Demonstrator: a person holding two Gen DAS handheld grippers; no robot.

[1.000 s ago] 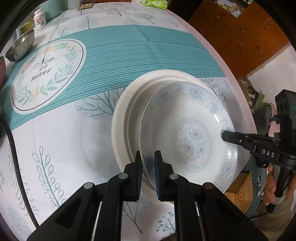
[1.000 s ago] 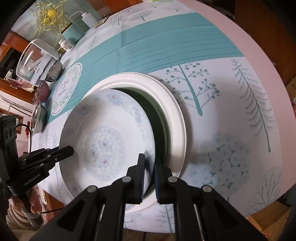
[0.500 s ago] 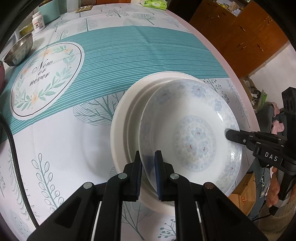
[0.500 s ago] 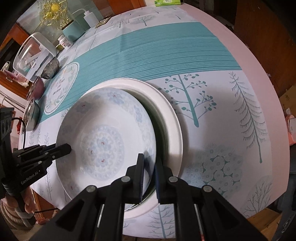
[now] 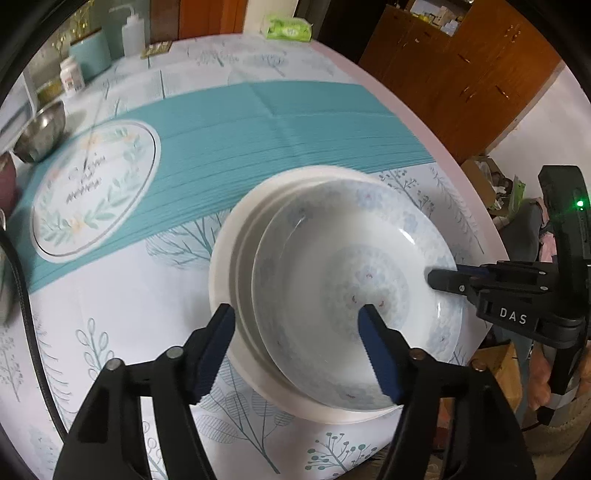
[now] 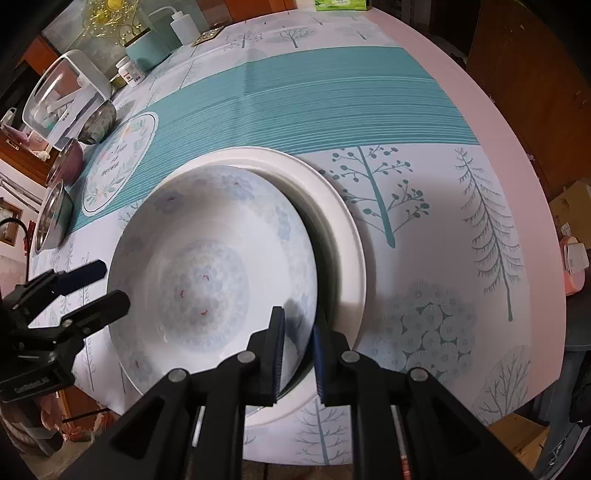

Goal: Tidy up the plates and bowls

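A blue-flowered plate (image 5: 351,277) (image 6: 207,269) lies inside a larger white plate (image 5: 221,266) (image 6: 343,221), shifted off-centre toward the table's near edge. My left gripper (image 5: 295,312) is opening, its jaws wide apart astride the near rims of both plates without touching them. It shows from the side (image 6: 110,284) in the right wrist view. My right gripper (image 6: 298,314) is opening slightly. The flowered plate's rim still runs between its pads, with a small gap on the inner side. In the left wrist view the right gripper (image 5: 434,278) reaches over the plate's far rim.
A round printed placemat (image 5: 96,188) lies on the teal stripe. Steel bowls (image 6: 55,218), a purple bowl (image 6: 70,162), a clear box (image 6: 62,96), a squeeze bottle (image 6: 183,26) and a teal cup (image 6: 142,51) crowd the far left. The table edge (image 5: 480,229) curves close by.
My left jaws have let go of the flowered plate's rim and swung wide open. The plate has settled into the white plate. My right jaws have parted a little.
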